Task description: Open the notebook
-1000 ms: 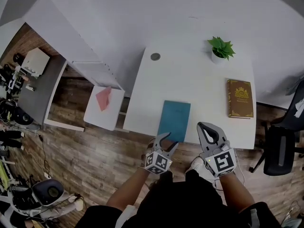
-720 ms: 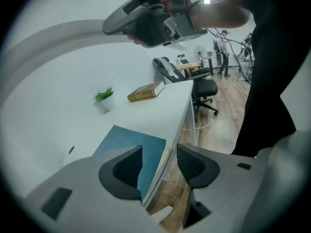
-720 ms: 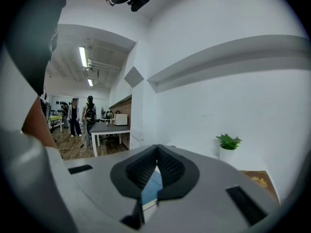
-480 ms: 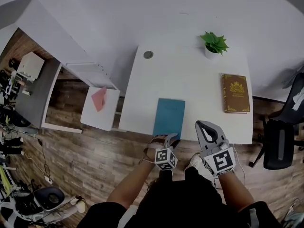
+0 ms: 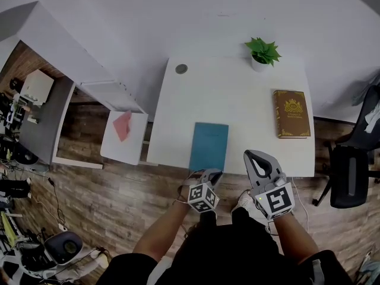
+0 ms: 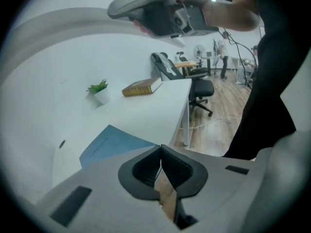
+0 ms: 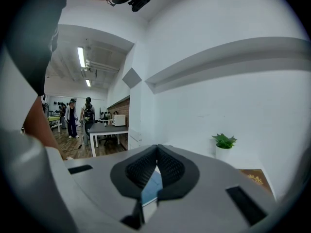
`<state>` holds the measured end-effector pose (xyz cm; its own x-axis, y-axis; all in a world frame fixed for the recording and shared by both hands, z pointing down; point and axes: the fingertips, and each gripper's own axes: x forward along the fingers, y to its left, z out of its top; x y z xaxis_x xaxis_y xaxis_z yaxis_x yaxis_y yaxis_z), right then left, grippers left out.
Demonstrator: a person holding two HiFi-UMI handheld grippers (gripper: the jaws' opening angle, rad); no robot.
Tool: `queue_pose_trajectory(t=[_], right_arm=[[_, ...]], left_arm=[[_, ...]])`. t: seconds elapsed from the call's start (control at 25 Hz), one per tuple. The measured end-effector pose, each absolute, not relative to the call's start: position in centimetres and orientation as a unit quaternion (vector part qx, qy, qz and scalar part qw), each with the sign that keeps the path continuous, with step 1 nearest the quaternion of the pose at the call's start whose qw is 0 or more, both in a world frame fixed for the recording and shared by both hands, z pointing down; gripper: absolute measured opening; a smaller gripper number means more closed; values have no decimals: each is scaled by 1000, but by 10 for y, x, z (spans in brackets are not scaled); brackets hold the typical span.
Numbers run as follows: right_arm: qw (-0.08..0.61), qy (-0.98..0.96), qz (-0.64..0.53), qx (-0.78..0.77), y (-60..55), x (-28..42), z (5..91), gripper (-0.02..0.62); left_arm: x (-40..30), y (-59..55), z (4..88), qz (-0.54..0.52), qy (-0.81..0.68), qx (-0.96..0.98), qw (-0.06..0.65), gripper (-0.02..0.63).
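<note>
A teal notebook (image 5: 209, 146) lies flat and closed near the front edge of the white table (image 5: 237, 100). My left gripper (image 5: 212, 173) points down at the notebook's near edge, close to its right corner. Its jaws have just been closing, and the pads now meet on that edge with a thin pale sliver between them. In the left gripper view the teal notebook (image 6: 114, 144) runs up to the closed tips of the left gripper (image 6: 161, 148). My right gripper (image 5: 252, 157) hovers to the right of the notebook, shut and empty. Its right gripper view shows the joined tips of that right gripper (image 7: 156, 147) over the notebook (image 7: 150, 186).
A brown book with gold print (image 5: 291, 113) lies at the table's right side. A small potted plant (image 5: 262, 52) stands at the back, and a round grommet (image 5: 181, 69) sits at the back left. A black chair (image 5: 349, 177) stands right of the table; a low white stand (image 5: 123, 136) is left.
The left gripper came forward and down to the notebook's near edge, rolled, and its jaws went from wide open to shut. The right gripper stayed where it was.
</note>
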<state>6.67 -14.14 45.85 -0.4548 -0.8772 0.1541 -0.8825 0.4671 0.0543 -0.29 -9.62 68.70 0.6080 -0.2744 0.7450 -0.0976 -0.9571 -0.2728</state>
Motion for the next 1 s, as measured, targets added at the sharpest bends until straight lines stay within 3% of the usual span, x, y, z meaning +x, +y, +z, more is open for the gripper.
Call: queue_pose_trajectory(t=[0.32,0.68,1.0], right_arm=[[77,-854,41,513,-141,58,460,-6],[81,-871,12,484,-152,32,451,-6],[74,-881,12,467,-161,4,446,-6]], left_arm=[[-17,-109,633,-345,192,-917,55,5],[-88,-151,562,-132,355,-914,-146,6],[-167,-175,563,-38,466,-852,-236,5]])
